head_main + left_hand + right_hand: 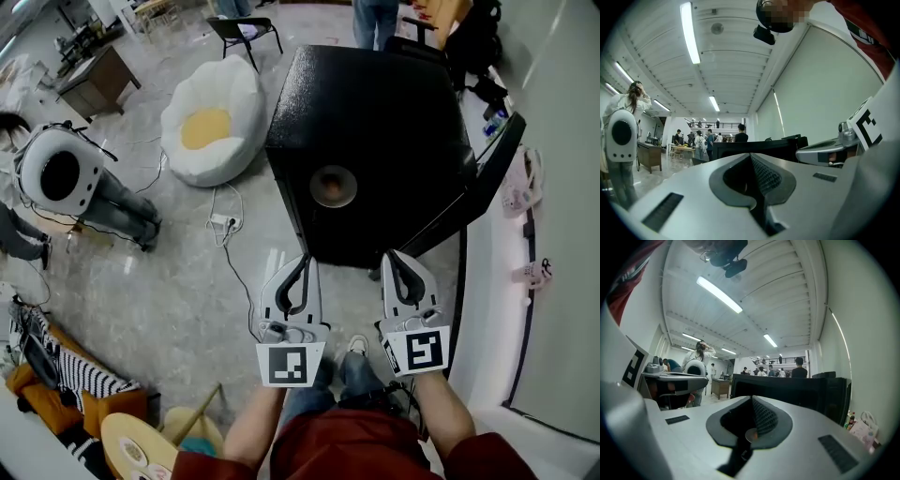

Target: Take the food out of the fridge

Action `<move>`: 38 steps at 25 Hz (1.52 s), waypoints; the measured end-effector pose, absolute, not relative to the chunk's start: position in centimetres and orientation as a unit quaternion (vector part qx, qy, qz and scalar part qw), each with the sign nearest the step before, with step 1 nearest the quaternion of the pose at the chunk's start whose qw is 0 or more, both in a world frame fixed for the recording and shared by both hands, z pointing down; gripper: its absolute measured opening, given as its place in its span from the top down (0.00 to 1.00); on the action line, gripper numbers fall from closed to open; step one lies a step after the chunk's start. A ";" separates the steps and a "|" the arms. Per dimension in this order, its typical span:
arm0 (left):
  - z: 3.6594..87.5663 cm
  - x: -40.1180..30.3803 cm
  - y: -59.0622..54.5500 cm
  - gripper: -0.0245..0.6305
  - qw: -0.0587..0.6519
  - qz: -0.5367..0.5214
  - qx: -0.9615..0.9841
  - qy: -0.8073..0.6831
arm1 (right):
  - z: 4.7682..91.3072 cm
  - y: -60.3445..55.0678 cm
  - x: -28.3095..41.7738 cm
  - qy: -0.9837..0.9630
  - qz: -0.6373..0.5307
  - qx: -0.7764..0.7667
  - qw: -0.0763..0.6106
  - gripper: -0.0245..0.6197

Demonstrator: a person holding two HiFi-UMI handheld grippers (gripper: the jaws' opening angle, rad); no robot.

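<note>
Plainly, both tools were closed and empty. The left gripper (302,264) had its jaws pressed together with nothing between them, and the right gripper (394,258) showed the same, its jaws meeting along one line. They were held side by side, close to the person, with their tips reaching just over the near edge of the black fridge (375,112). The fridge stood straight ahead and had a round brownish disc (332,186) on its top.

A black door panel (480,176) angled away from the fridge's right side toward the white wall, so the door seemed to be open there. The head view looked down on the top alone and showed nothing of the inside. The food appeared in no view; presumably it sat on a shelf behind that panel.

The step in hand looked like the approach, with nothing yet taken out. To do it well, the person would have had to shift toward the right and lower the grippers until a shelf came into view. One pair of jaws should be spread before reaching in, not after. The other gripper was best kept free to steady the door, since the space between panel and wall looked tight.

A power strip (223,221) lay on the floor to the left, near the feet and worth stepping around. The egg-shaped beanbag (211,117) sat farther left, well apart.
</note>
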State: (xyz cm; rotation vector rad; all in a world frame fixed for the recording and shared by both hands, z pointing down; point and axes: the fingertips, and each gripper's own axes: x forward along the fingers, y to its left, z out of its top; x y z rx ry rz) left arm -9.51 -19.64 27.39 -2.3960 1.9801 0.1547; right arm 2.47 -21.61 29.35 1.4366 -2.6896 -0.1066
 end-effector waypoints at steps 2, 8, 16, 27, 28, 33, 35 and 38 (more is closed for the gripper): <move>28.0 -9.5 -20.1 0.94 0.009 0.048 -0.769 0.637 | 30.0 -21.9 2.4 -0.880 -0.033 0.472 0.044 0.93; 30.7 -9.5 -21.4 0.94 0.001 0.044 -0.769 0.638 | 32.4 -23.1 2.4 -0.877 -0.022 0.478 0.040 0.93; 34.7 -10.2 -22.9 0.94 -0.008 0.033 -0.763 0.646 | 36.8 -24.7 2.2 -0.877 -0.021 0.476 0.064 0.93; 41.3 -11.0 -24.2 0.94 -0.001 0.009 -0.755 0.656 | 43.0 -26.3 1.6 -0.877 -0.019 0.476 0.067 0.93; 41.9 -11.1 -24.2 0.94 0.000 0.009 -0.754 0.657 | 43.5 -26.3 1.5 -0.878 -0.019 0.474 0.068 0.93; 45.0 -11.1 -24.4 0.94 -0.005 0.003 -0.751 0.660 | 46.0 -26.8 1.7 -0.878 -0.013 0.474 0.071 0.93; 46.5 -11.3 -24.4 0.94 -0.008 -0.003 -0.751 0.661 | 47.1 -26.9 1.6 -0.877 -0.009 0.475 0.072 0.93; 48.9 -12.5 -24.2 0.94 -0.020 -0.006 -0.743 0.669 | 49.0 -27.0 0.6 -0.878 -0.006 0.472 0.075 0.93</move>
